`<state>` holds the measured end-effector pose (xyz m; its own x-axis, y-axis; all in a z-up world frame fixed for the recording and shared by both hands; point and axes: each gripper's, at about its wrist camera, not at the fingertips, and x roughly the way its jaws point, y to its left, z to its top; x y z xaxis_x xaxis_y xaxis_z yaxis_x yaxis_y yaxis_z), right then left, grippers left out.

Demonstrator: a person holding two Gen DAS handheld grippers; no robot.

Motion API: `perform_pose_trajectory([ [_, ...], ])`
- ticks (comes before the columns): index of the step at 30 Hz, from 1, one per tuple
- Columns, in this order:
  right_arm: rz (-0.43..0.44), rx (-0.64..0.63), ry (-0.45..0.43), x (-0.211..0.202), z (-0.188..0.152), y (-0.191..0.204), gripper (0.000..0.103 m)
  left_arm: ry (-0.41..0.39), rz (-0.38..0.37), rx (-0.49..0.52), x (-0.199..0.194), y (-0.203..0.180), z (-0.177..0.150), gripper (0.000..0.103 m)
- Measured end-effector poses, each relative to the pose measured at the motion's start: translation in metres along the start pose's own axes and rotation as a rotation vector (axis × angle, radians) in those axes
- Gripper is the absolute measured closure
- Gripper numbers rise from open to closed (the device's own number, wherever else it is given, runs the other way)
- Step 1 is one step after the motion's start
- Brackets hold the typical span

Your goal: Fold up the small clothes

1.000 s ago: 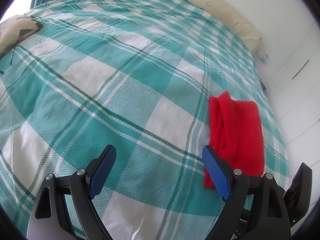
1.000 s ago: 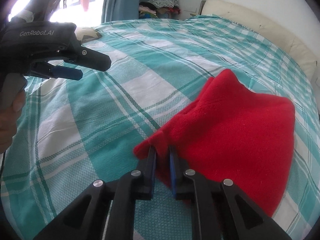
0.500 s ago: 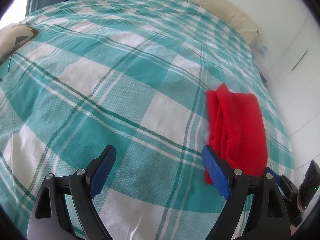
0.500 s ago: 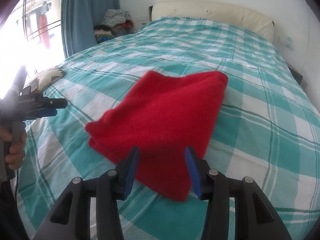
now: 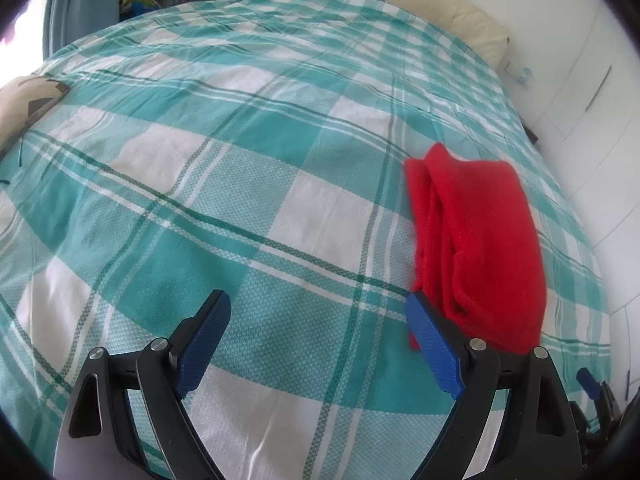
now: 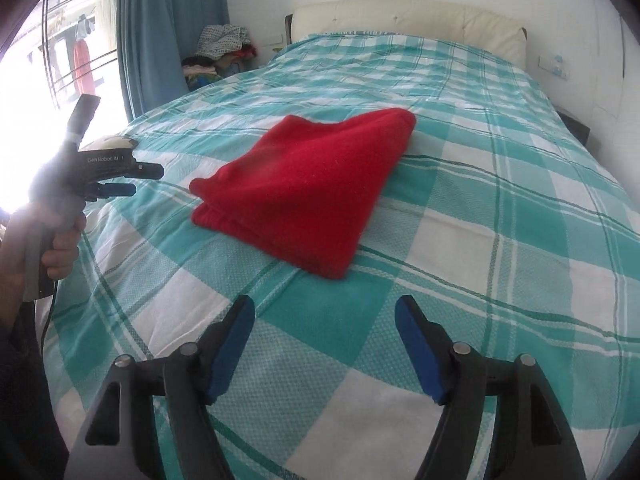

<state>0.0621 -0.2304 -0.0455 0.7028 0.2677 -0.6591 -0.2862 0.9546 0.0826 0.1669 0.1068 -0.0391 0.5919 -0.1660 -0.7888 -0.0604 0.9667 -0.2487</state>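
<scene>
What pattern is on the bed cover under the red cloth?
The bed cover is a teal-and-white check with thin dark green lines; the right wrist view shows it best.

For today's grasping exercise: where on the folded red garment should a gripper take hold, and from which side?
Grip the stacked open edges of the red garment at its corner nearest the left gripper, coming in low from that side. The layers show there as a thick lip, probably easier to pinch than the flat top.

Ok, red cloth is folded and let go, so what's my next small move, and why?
Probably draw both grippers back and leave it. The red cloth lies folded flat on the bed. The right gripper has just been opening, with nothing between its fingers, and the left gripper is open and empty too.
</scene>
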Motion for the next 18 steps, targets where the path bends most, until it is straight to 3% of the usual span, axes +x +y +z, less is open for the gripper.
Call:
perform_pose_trajectory([
  [8, 0.006, 0.186, -0.058, -0.007, 0.003, -0.033, 0.029, -0.045, -0.001, 0.126, -0.014, -0.036, -0.011, 0.012],
  [18, -0.041, 0.163, -0.113, -0.03, 0.013, -0.036, 0.029, -0.084, 0.07, 0.285, -0.02, -0.077, -0.026, 0.008],
])
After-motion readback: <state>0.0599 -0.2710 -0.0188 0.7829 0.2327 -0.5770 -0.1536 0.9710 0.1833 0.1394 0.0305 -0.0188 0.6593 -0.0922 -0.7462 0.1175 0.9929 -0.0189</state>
